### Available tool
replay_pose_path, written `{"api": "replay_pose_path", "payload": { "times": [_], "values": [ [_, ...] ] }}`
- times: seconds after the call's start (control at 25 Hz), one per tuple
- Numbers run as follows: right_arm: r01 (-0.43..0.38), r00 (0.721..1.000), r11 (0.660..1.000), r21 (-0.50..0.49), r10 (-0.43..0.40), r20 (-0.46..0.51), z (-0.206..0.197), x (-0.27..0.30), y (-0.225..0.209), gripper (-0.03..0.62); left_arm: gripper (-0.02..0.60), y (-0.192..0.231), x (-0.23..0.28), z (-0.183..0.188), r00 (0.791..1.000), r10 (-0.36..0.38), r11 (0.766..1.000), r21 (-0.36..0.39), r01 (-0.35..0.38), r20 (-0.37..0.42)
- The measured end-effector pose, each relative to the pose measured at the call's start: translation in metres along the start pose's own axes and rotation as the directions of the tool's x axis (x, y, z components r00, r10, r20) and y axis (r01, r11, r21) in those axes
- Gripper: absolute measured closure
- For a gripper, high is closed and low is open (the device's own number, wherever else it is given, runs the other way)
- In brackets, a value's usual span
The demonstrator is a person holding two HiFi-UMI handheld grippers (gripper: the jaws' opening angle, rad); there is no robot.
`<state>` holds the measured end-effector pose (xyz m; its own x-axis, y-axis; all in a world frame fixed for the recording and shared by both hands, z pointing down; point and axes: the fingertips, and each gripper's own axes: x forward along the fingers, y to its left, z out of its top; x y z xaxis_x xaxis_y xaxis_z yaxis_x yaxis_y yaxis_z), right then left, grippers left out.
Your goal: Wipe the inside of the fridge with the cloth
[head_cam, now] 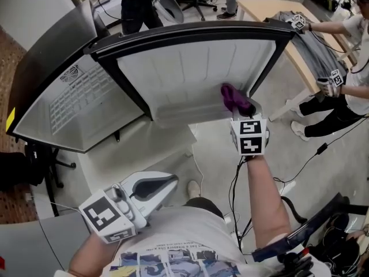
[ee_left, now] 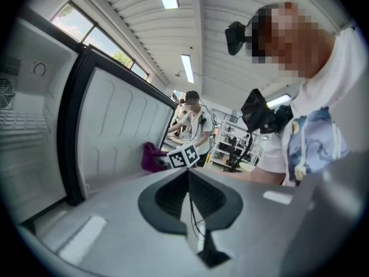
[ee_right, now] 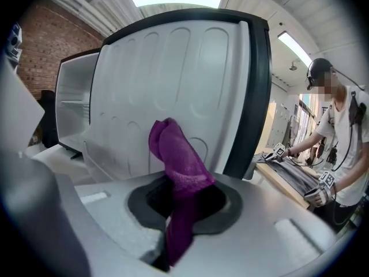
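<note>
Well, the fridge (head_cam: 81,100) stands with its door (head_cam: 190,74) swung wide, and the white ribbed inner lining of that door faces the person. The right tool (head_cam: 243,109) is stretched out to the lower right part of this lining, near the door's dark edge. Its jaws are closed on a purple cloth (head_cam: 232,96). In the right gripper view the cloth (ee_right: 176,160) is pinched between the jaws of the right tool (ee_right: 179,198): a bunched fold sticks up past the tips in front of the door (ee_right: 173,79), and a tail hangs down through the gap. Whether the fold actually presses on the lining cannot be told.

The left tool (head_cam: 167,182) is held back close to the person's torso, well apart from the fridge. In the left gripper view the jaws of the left tool (ee_left: 188,195) meet with nothing between them, and the open door (ee_left: 121,126) and the cloth (ee_left: 153,157) show beyond.

At the far right another person (head_cam: 351,79) leans over a wooden table (head_cam: 259,7) with a grey garment (head_cam: 317,45) on it
</note>
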<state>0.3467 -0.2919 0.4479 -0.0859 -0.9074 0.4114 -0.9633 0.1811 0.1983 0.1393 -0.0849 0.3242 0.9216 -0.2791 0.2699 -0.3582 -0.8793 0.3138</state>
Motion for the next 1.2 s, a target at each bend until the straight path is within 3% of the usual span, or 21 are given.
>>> {"api": "replay_pose_path", "payload": {
  "times": [0.32,0.48,0.8,1.2],
  "values": [
    [0.029,0.999,1.0,0.008,-0.03,0.02,0.002,-0.012,-0.017,0.54,0.574,-0.005,0.008,0.001,1.0,-0.018,1.0,0.005,0.018,-0.002],
    [0.001,0.997,1.0,0.025,-0.003,0.073,0.016,-0.028,-0.011,0.54,0.574,-0.005,0.005,0.0,1.0,-0.017,1.0,0.001,0.017,-0.002],
    [-0.193,0.971,0.98,0.037,0.186,0.153,0.054,-0.047,0.066,0.54,0.574,-0.005,-0.007,-0.002,1.0,-0.012,1.0,-0.007,0.012,0.01],
    [-0.443,0.895,0.895,0.059,0.436,0.097,0.045,-0.025,0.192,0.54,0.574,0.008,-0.052,-0.011,0.997,0.074,0.997,-0.038,-0.073,0.024]
  ]
}}
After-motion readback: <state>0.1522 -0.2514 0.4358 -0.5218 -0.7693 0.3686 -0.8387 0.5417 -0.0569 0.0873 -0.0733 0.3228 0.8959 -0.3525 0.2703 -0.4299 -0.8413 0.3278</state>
